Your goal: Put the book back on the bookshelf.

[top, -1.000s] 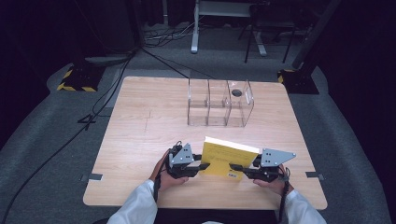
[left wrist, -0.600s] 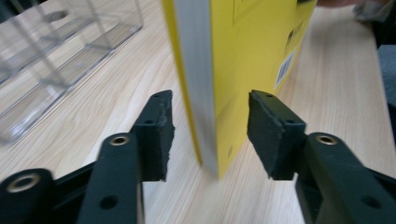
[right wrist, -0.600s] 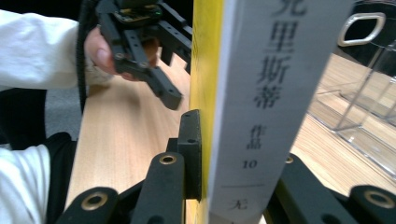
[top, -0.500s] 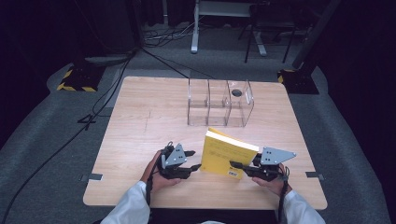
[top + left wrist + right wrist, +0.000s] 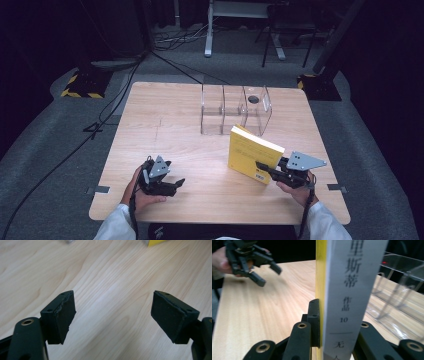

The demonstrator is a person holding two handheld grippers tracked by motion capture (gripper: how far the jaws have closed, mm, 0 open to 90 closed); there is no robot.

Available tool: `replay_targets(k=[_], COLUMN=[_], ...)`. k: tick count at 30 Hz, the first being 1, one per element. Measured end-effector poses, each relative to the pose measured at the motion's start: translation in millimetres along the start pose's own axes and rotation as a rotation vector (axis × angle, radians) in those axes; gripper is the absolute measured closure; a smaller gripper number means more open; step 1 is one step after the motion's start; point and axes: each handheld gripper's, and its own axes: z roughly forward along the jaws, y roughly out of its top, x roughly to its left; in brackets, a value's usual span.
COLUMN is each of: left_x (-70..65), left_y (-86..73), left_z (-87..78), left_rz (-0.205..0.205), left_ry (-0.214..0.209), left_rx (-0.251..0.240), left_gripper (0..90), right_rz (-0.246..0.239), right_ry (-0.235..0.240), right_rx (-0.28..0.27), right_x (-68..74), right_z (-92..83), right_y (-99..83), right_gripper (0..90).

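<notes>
**Book handed to one gripper, upright, not yet in the organizer**

Status. The yellow book [image 5: 252,154] stands up off the table [image 5: 165,125], held at its lower edge by the right gripper [image 5: 264,167]. In the right gripper view the jaws clamp across the book's thickness at the white spine [image 5: 352,290]; pads press on both covers. The left gripper [image 5: 176,184] is at about 8 o'clock from the book and well apart from it. Its jaws have just been opening; in the left gripper view they stand wide, with bare wood between the pads [image 5: 66,315] and nothing held.

Judgement on progress. The lifting and standing-up part looks done, and the book now rests in one gripper alone. What seems left is to carry it to the clear organizer [image 5: 235,107], which sits at roughly 12 o'clock from the book, near but not touching, and slot it into a compartment. No book is in the organizer yet.

Count.
- Books: one.
- Clear organizers: one, with three compartments as far as the dividers show.
- Dark round object [image 5: 253,99] at the organizer's far right end: one; identity unclear.
- Grippers: two.
</notes>
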Motion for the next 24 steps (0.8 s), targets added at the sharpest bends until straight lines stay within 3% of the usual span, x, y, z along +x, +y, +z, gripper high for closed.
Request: replay_targets(k=[5,12,19,22,24], left_x=[8.0,13.8,19.1,20.3,19.9], left_y=[-13.9,-24.3,-29.5,-31.1,-31.7], left_z=[-2.7,-6.4,-4.2,-3.1,-3.0], left_rz=[-0.032,-0.061,-0.097,-0.128,-0.124], left_ry=[0.075,0.115,0.116,0.079,0.071], left_rx=[0.059,0.087,0.108,0.114,0.109], left_gripper=[19.6,18.0,17.3,17.9,17.9], right_rz=[0.003,0.015,0.046,0.048,0.047], right_ry=[-0.06,-0.152,-0.262,-0.299,-0.317], right_rx=[0.008,-0.015,-0.039,-0.034,-0.03], right_x=[-6.5,-17.4,-31.3,-35.5,-38.0], right_z=[-6.5,-18.1,-29.9,-29.8,-27.7], right_y=[0.3,3.9,9.1,11.0,12.2], right_gripper=[76.2,76.2,76.2,76.2,76.2])
